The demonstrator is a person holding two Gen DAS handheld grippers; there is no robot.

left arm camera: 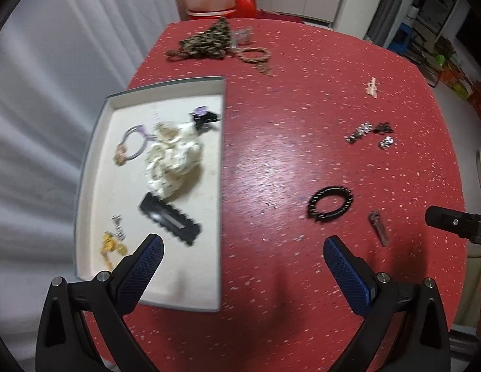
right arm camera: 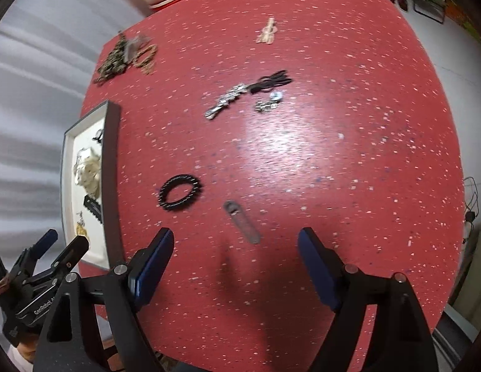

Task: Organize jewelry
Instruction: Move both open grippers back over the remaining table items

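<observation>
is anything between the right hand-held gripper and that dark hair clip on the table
Nothing visible. The right hand-held gripper is open, and the hair clip lies on bare red table just ahead of its fingertips. The black bead bracelet sits off to the left, clear of the path.

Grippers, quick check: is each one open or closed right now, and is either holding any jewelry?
Left gripper: open, holding nothing, above the tray's near edge.
Right gripper: open, holding nothing, above the brown hair clip.
</observation>
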